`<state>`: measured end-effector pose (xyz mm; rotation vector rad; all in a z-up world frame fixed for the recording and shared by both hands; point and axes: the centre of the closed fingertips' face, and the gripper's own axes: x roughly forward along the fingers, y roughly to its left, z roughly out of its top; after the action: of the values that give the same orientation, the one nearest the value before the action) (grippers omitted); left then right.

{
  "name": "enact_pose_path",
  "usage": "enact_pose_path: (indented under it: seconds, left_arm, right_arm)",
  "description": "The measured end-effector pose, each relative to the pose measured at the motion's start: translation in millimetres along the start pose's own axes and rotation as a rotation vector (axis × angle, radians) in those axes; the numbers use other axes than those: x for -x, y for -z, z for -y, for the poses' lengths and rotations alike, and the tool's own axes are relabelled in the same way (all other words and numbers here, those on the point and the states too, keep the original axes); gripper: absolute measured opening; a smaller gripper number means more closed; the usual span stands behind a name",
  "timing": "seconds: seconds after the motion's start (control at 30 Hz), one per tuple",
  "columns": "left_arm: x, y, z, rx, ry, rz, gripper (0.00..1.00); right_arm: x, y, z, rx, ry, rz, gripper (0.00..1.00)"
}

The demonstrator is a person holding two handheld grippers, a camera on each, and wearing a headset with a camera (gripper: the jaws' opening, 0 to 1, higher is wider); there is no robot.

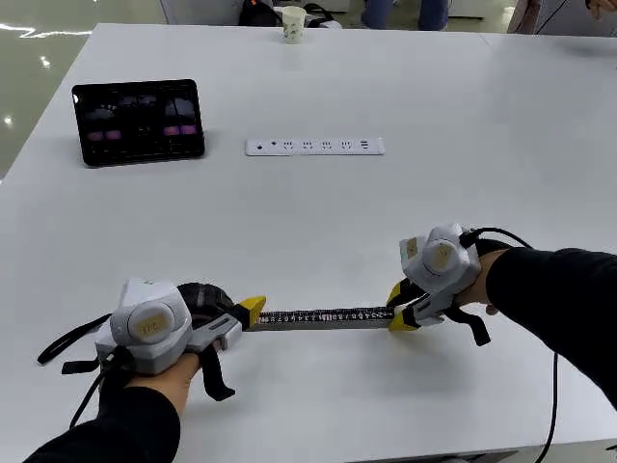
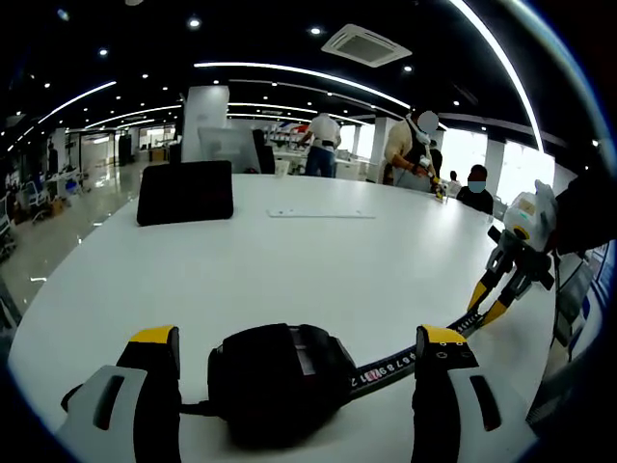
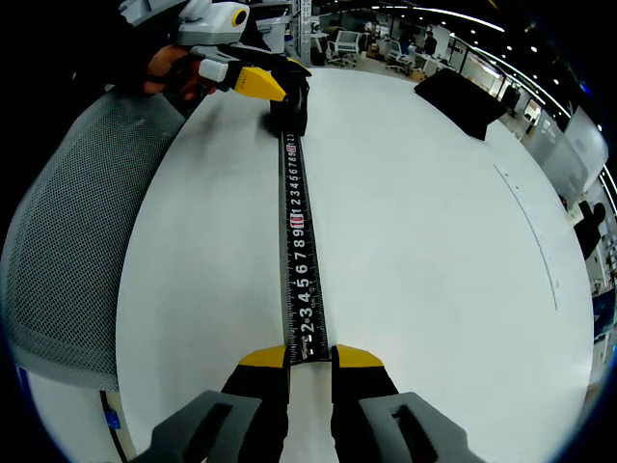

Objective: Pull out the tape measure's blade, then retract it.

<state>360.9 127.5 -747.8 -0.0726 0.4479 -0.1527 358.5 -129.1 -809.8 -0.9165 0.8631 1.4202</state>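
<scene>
Lying on the near part of the white bench [image 1: 405,174], the tape measure [image 1: 204,299] sits at the left, its blade [image 1: 323,315] drawn out flat to the right. The left hand-held gripper [image 1: 238,313] has the black case between its jaws. The right hand-held gripper [image 1: 397,309] is at the blade's outer end. In the head view, a dark tablet [image 1: 138,121] stands at far left, a white power strip [image 1: 314,147] lies mid-bench and a paper cup [image 1: 293,24] stands at the far edge, all well apart from the tape.

The left gripper view adds the jaw spacing. Both yellow-tipped jaws of the left hand-held gripper [image 2: 299,340] stand apart, one each side of the tape measure [image 2: 280,381]. Bare bench shows between the case and each tip, so they are not clamped there. The blade [image 2: 386,368] leaves the case rightward, just beside the right-side jaw, and runs to the right hand-held gripper [image 2: 489,301]. People [image 2: 323,145] stand beyond the bench's far end.

In the right gripper view, the jaws of the right hand-held gripper [image 3: 310,359] are nearly together, pinched on the tip of the blade [image 3: 297,241]. Printed numbers are readable along it. It runs straight to the tape measure [image 3: 289,101], with a yellow tip of the left hand-held gripper [image 3: 262,83] against the case. A grey mesh chair back [image 3: 77,241] sits by the bench edge.
</scene>
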Motion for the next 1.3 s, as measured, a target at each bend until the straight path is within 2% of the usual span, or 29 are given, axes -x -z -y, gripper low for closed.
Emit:
enact_pose_path:
  seconds: [0.13, 0.2, 0.33, 0.37, 0.47, 0.57, 0.6, 0.7, 0.8, 0.87, 0.93, 1.1, 1.3]
  left_arm:
    - [0.1, 0.3, -2.2, -0.006, -0.013, -0.002, 0.99]
    - [0.2, -0.5, -4.7, -0.019, -0.022, 0.005, 0.97]
    - [-0.5, 2.3, -8.2, -0.012, -0.045, -0.011, 0.98]
    - [-0.6, 3.4, -8.9, -0.012, -0.048, -0.016, 0.97]
    - [-1.2, 8.7, -10.4, -0.02, -0.054, -0.037, 0.92]
    - [-2.4, 12.1, -12.4, -0.017, -0.063, -0.051, 0.82]
    - [-3.6, 12.6, -12.5, -0.017, -0.064, -0.052, 0.82]
    - [-6.6, 13.0, -9.9, -0.014, -0.058, -0.058, 0.79]
    - [-9.3, 12.1, -7.0, -0.041, -0.055, -0.057, 0.75]
    - [-11.2, 14.9, -6.2, -0.053, -0.054, -0.075, 0.74]
    - [-9.8, 20.6, -9.6, -0.094, -0.069, -0.117, 0.71]
    - [-9.6, 19.0, -12.8, -0.056, -0.076, -0.11, 0.65]
    - [-10.1, 21.1, -12.3, -0.054, -0.056, -0.14, 0.64]
  right_arm:
    - [-0.5, 0.9, 1.4, 0.023, -0.004, -0.012, 0.13]
    - [-0.9, 0.6, 1.5, 0.013, -0.005, -0.016, 0.13]
    - [-0.9, 1.1, 2.1, 0.003, -0.006, -0.022, 0.12]
    - [-1.1, 1.1, 2.4, -0.027, -0.005, -0.016, 0.12]
    - [-0.7, 1.3, 2.1, -0.04, -0.005, -0.003, 0.11]
    - [-1.5, 0.7, 2.3, -0.038, -0.005, -0.014, 0.11]
    - [-1.4, 0.4, 1.9, -0.023, -0.007, -0.021, 0.11]
    - [-1.5, 0.1, 1.9, -0.044, 0.002, -0.031, 0.11]
    - [-1.8, -0.2, 2.7, -0.054, 0.002, -0.049, 0.11]
    - [-2.2, -0.4, 2.4, -0.046, -0.003, -0.07, 0.11]
    - [-2.2, 0.0, 2.7, -0.044, -0.006, -0.084, 0.11]
    - [-1.5, 1.5, 2.5, -0.052, -0.005, -0.09, 0.11]
    - [-1.7, 1.7, 3.0, -0.063, -0.013, -0.096, 0.11]
